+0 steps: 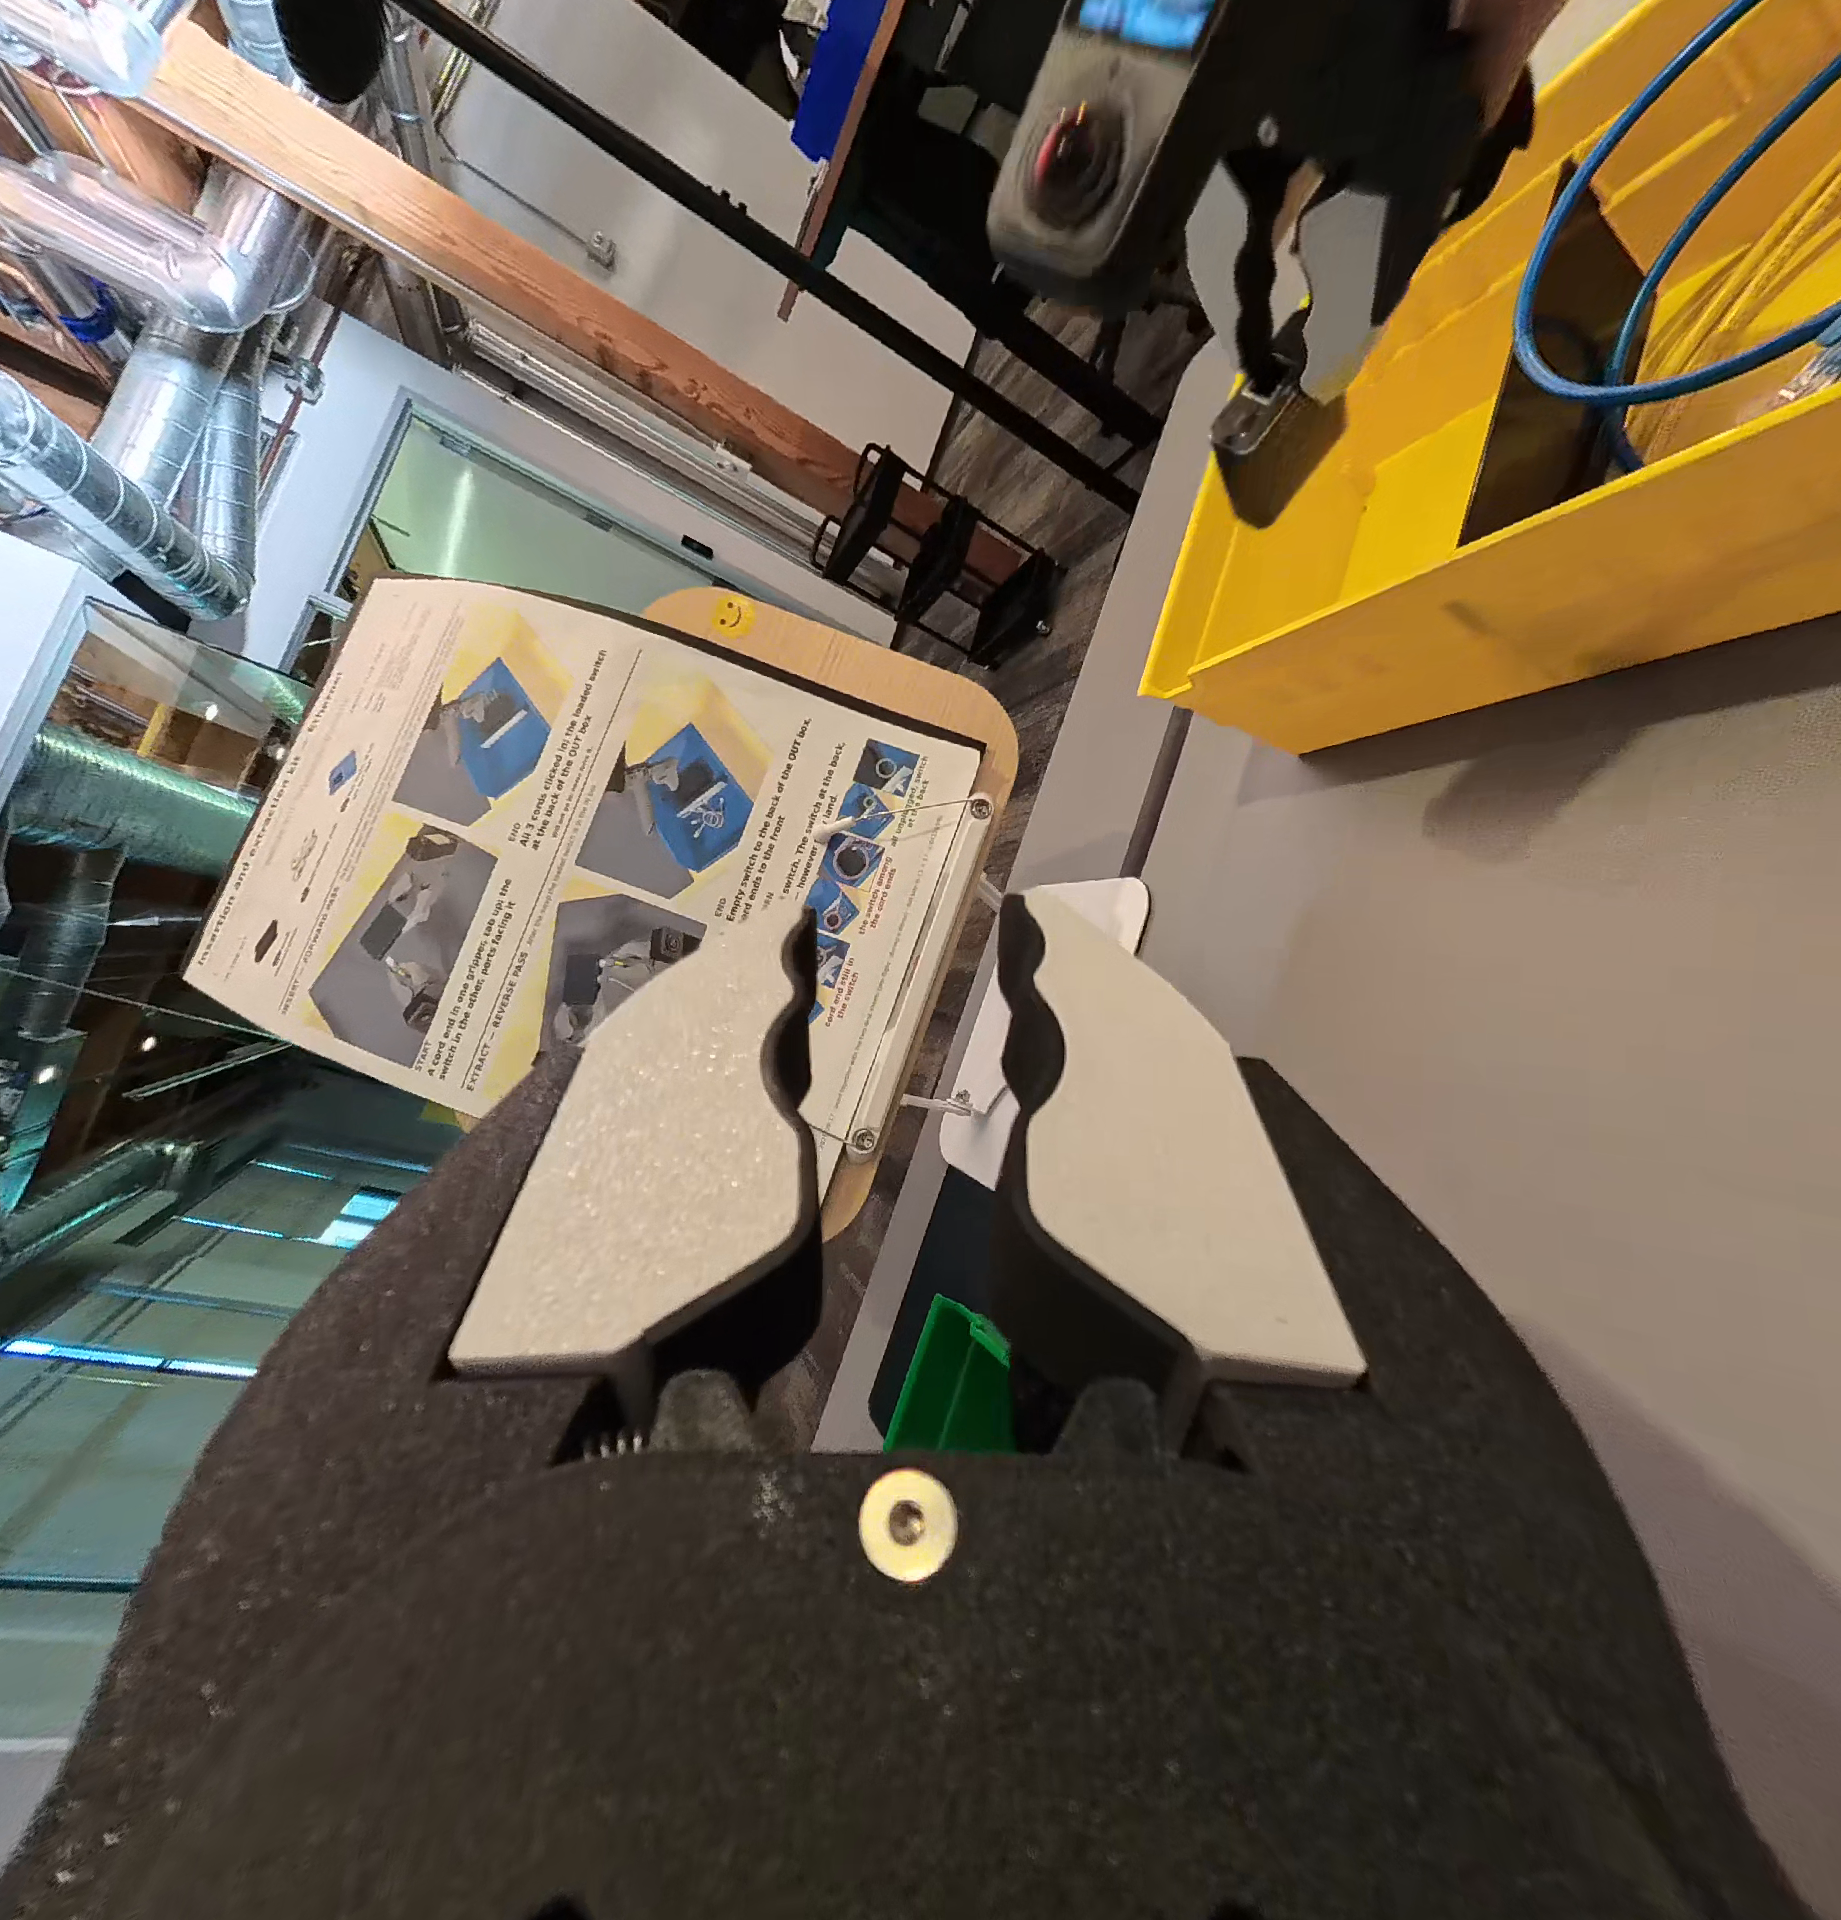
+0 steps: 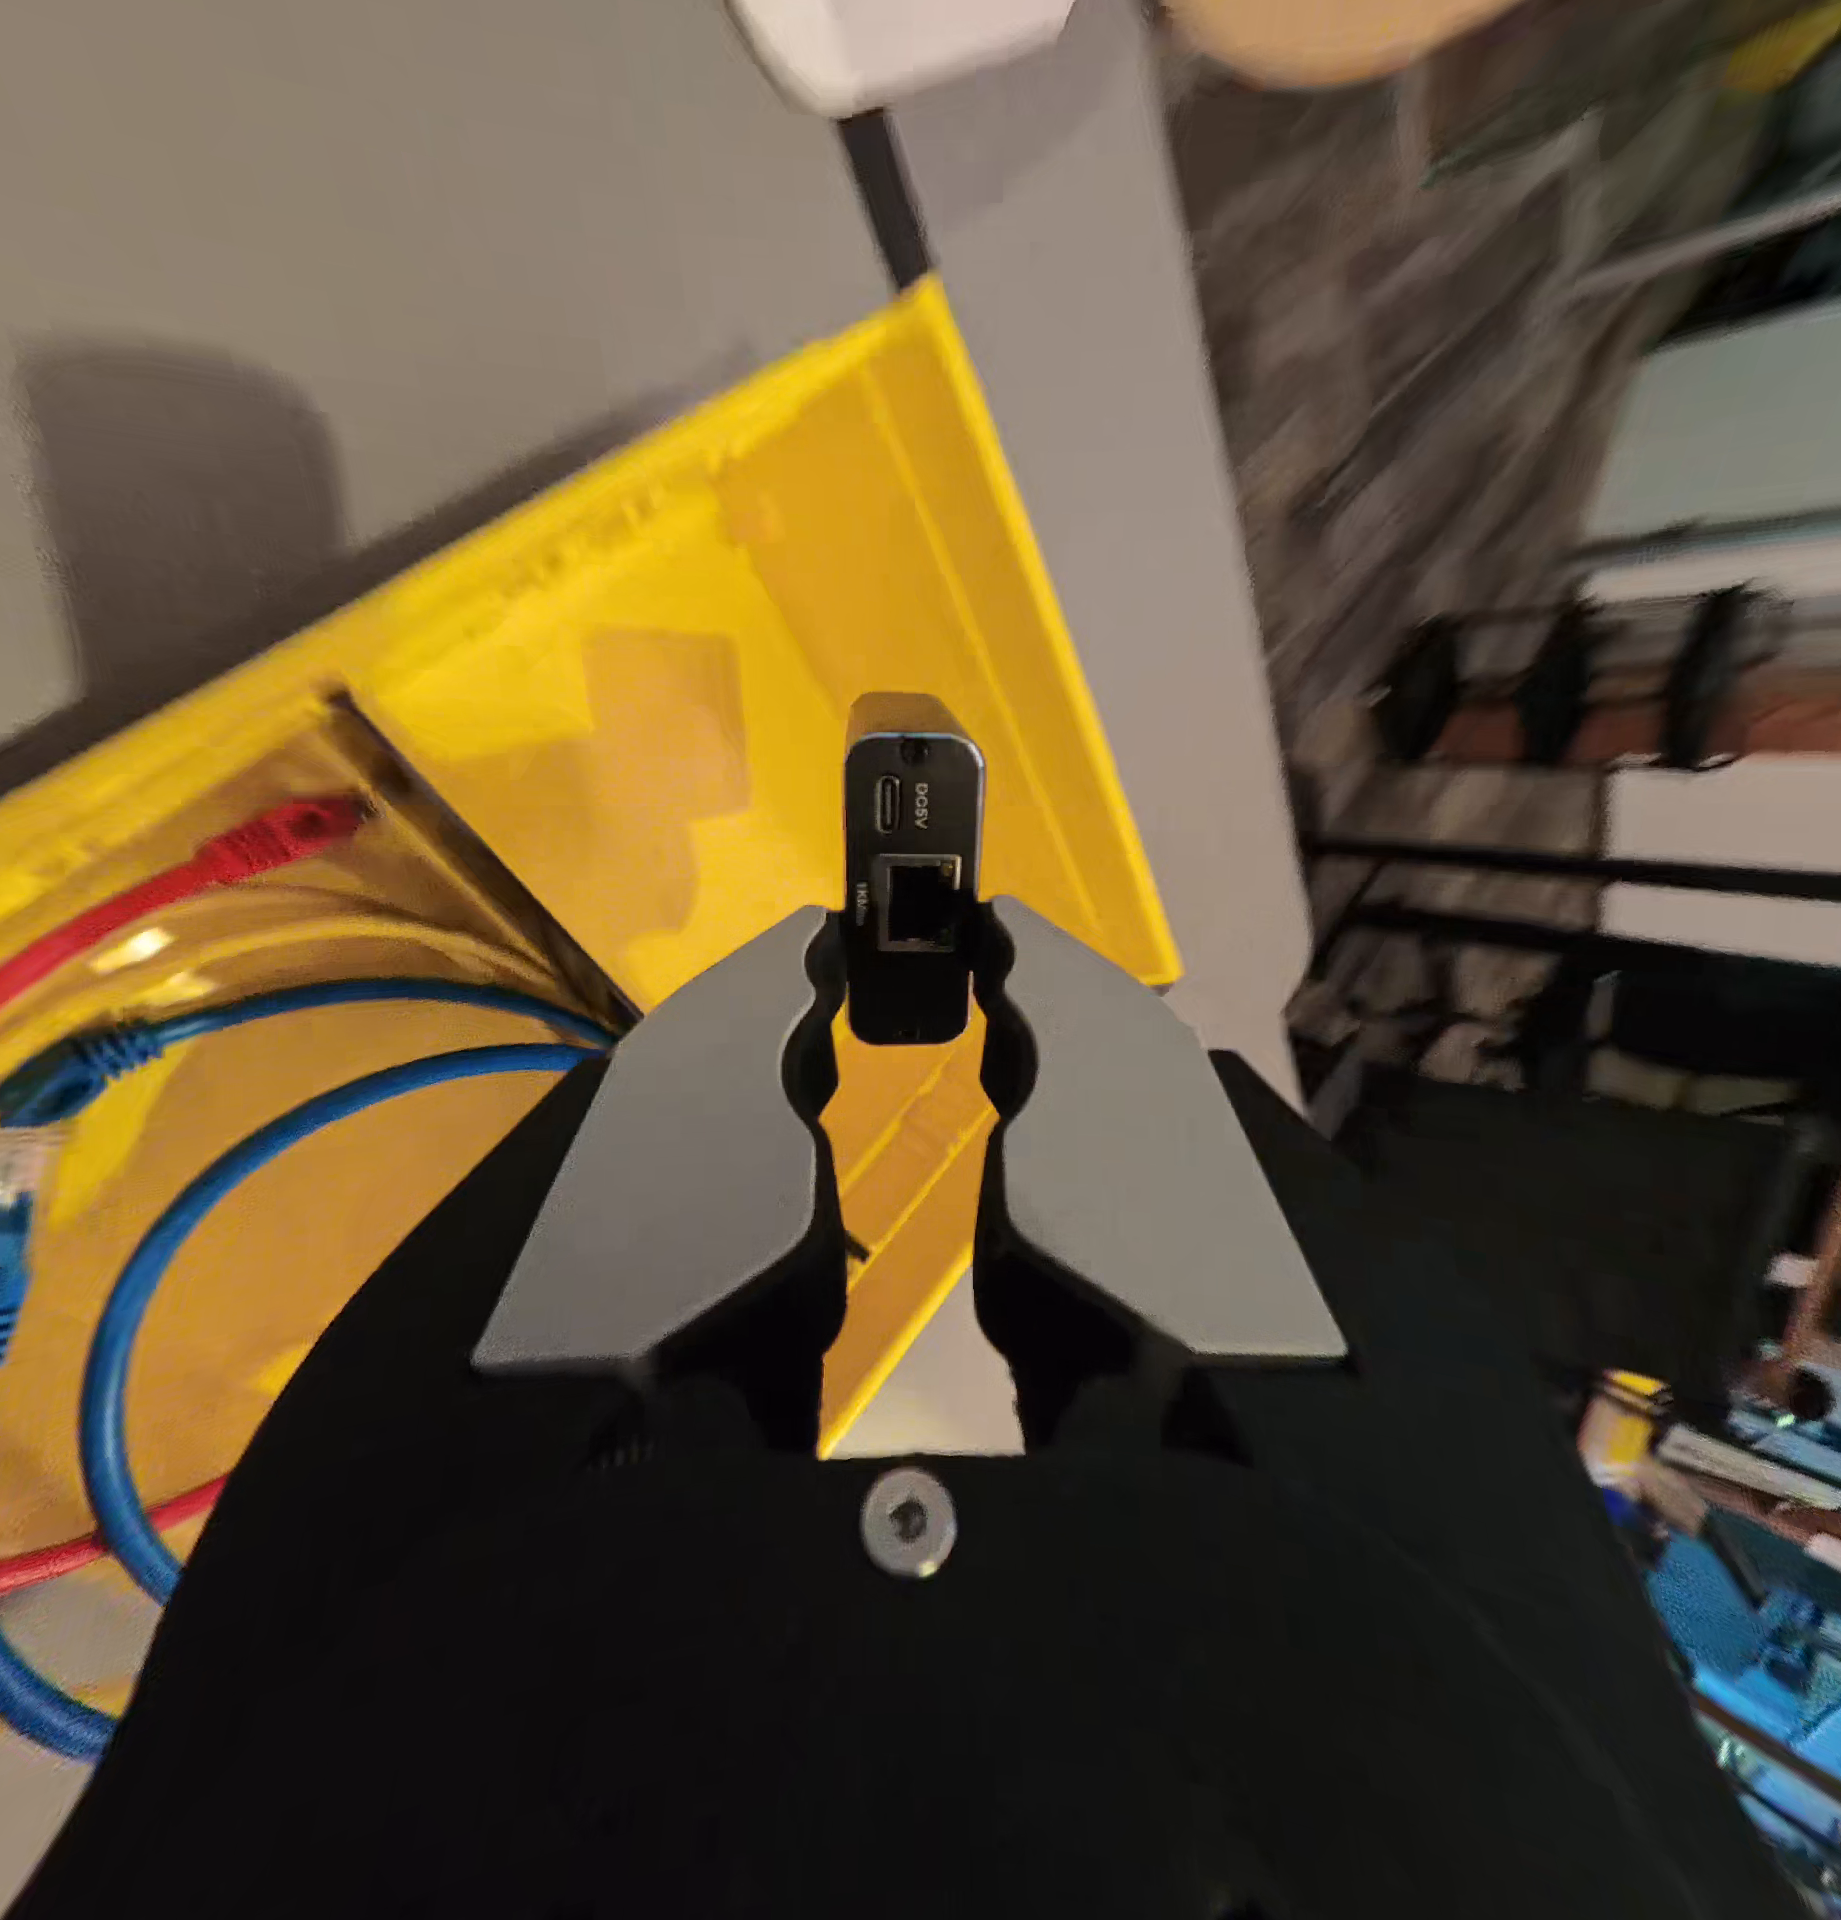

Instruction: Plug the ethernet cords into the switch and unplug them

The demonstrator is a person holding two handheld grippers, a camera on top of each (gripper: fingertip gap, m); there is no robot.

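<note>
The right claw (image 2: pixel 908 940) is clenched on one black switch (image 2: pixel 911 868), held above the yellow bin (image 2: pixel 843 582). The left claw (image 1: pixel 908 935) is released and grasps nothing, over the grey tabletop (image 1: pixel 1518 1039). In the bin lie two blue cords (image 2: pixel 303 1101) and one red cord (image 2: pixel 220 862).

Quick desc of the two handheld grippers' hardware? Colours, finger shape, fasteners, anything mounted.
Both match. The left gripper and right gripper each have a black, matte, grainy body and two flat light-grey fingers with black wavy, scalloped inner edges. One silver hex-socket screw sits centred below the fingers. Seen from the left wrist view, the right gripper carries a grey camera. No cables or sleeves visible.
</note>
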